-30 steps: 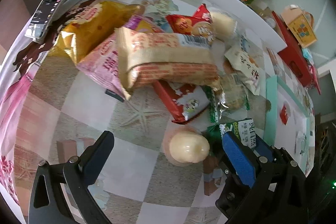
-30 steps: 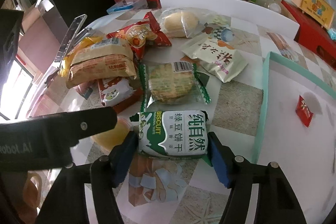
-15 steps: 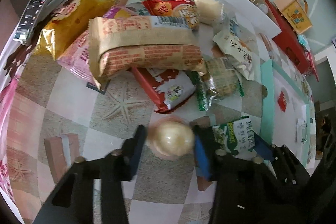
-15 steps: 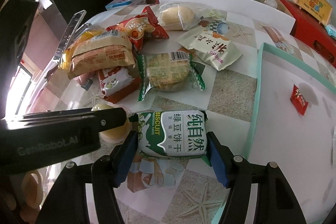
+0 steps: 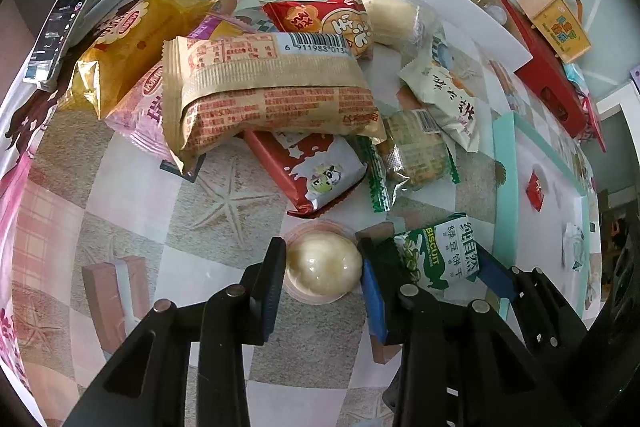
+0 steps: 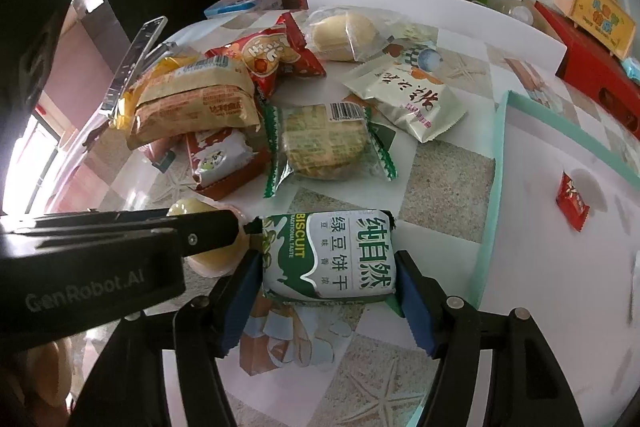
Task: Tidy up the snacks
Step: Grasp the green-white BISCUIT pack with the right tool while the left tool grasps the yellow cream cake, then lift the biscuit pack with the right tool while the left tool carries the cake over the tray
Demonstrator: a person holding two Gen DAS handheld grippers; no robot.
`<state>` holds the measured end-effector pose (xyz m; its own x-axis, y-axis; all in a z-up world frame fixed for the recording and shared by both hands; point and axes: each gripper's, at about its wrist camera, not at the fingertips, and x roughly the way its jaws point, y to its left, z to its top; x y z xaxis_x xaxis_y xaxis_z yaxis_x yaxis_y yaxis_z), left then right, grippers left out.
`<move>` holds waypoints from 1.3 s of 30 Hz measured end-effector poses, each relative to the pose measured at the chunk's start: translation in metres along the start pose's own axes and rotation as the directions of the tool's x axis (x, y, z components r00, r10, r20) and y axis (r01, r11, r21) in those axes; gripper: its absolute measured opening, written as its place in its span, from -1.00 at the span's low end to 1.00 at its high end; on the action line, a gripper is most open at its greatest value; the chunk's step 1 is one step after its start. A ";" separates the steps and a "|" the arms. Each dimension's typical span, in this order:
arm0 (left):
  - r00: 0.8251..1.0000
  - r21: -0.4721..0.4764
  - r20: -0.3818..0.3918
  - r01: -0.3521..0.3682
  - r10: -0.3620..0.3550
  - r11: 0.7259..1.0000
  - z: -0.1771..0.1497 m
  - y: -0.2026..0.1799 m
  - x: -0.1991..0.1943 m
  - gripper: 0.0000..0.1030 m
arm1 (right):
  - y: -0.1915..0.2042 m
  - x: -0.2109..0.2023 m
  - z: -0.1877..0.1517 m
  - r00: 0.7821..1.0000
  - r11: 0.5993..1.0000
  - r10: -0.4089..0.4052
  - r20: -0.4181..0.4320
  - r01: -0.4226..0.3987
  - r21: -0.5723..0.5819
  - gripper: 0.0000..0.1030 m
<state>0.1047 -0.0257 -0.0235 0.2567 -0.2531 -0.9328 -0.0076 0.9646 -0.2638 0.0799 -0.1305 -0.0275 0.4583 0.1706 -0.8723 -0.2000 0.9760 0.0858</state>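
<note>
A cream-coloured pudding cup (image 5: 322, 267) sits on the patterned tablecloth, between the pads of my left gripper (image 5: 320, 251). Its jaws are closing and the pads press on both sides of the cup. Just right of it, my right gripper (image 6: 326, 263) is shut on a green and white biscuit packet (image 6: 328, 251), which rests on the table. In the right wrist view the left gripper's finger (image 6: 208, 227) covers most of the pudding cup (image 6: 212, 261). A heap of wrapped snacks (image 5: 264, 87) lies beyond both grippers.
A white tray with a teal rim (image 6: 496, 187) lies to the right and holds a small red candy (image 6: 572, 201). A phone (image 5: 76, 7) lies at the far left edge. A white board (image 6: 420, 3), red boxes (image 6: 600, 67) and bottles stand behind the table.
The left gripper's jaws went from wide open to closed around the pudding cup, shifting slightly left. The right gripper kept still, holding the biscuit packet.
</note>
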 end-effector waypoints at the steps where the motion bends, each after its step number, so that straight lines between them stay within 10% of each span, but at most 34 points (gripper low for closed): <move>1: 1.000 -0.002 0.001 -0.002 0.002 1.000 0.000 0.000 -0.001 -0.26 | 0.000 -0.001 0.000 1.000 1.000 0.000 -0.001 0.000 0.001 0.33; 27: 0.984 0.030 0.173 0.036 -0.040 0.999 0.007 -0.009 -0.056 -0.52 | -0.009 -0.045 0.002 0.997 1.000 0.007 0.077 -0.008 0.011 0.25; 39: 0.994 -0.005 0.092 0.056 -0.055 0.998 0.004 0.001 -0.034 -0.49 | -0.012 -0.043 -0.004 0.999 1.000 0.005 0.042 -0.006 0.014 0.25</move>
<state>0.0996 -0.0160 0.0085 0.3448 -0.2979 -0.8902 0.0016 0.9485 -0.3168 0.0592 -0.1502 0.0076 0.4931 0.1811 -0.8509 -0.1902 0.9769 0.0977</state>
